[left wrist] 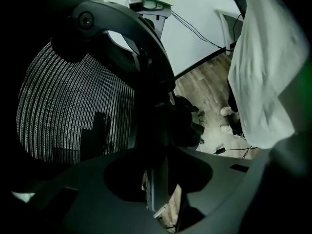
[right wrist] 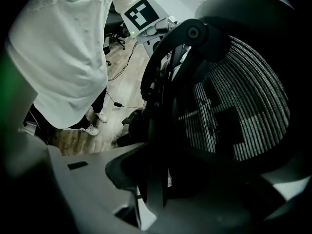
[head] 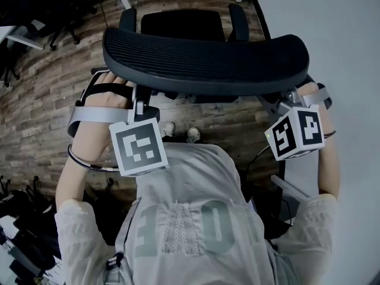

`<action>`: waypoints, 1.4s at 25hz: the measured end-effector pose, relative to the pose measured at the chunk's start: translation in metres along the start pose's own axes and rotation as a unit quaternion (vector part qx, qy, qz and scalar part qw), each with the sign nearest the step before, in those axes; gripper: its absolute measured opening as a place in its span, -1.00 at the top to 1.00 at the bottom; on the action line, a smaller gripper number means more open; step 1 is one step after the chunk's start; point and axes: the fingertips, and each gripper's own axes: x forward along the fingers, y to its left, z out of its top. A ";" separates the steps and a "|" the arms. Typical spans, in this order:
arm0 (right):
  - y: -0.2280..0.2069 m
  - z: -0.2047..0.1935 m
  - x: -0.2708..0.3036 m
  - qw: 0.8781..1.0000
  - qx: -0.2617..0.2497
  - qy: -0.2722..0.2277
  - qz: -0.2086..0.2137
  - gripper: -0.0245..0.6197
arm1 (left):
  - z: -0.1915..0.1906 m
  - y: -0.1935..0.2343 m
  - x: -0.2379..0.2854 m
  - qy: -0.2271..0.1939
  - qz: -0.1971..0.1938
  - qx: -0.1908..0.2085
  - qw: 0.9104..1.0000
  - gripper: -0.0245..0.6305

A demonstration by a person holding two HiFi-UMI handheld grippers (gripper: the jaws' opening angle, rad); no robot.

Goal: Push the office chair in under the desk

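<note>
The left gripper point(head: 140, 103) and right gripper point(head: 287, 103) reach under both ends of the office chair point(head: 205, 61) backrest; a white desk point(head: 335, 22) lies right of it.

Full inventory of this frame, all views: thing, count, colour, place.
black mesh office chair: 1, black, centre, in front of the person
flat white desk: 1, white, upper right, beside the chair
wood-plank floor: 1, brown, under everything
spare office chairs: count unclear, black, upper left
shoes: 2, white, on the floor behind the chair
left gripper: 1, grey, shut on the chair's back frame
right gripper: 1, grey, shut on the back frame
</note>
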 end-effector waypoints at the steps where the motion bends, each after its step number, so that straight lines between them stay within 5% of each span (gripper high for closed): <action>1: -0.003 -0.001 0.003 1.000 0.001 0.002 -0.001 0.59 | -0.001 0.004 0.003 0.000 0.002 -0.002 1.000 0.48; 13: -0.054 -0.017 0.044 1.000 0.009 0.014 -0.007 0.59 | -0.017 0.069 0.055 0.018 0.051 0.011 0.998 0.48; 24: -0.139 -0.046 0.100 0.999 0.028 0.038 0.008 0.60 | -0.026 0.154 0.121 0.004 0.037 0.022 0.999 0.48; 35: -0.143 -0.057 0.106 0.995 0.041 0.091 0.005 0.60 | -0.019 0.156 0.123 -0.029 0.038 0.040 0.998 0.48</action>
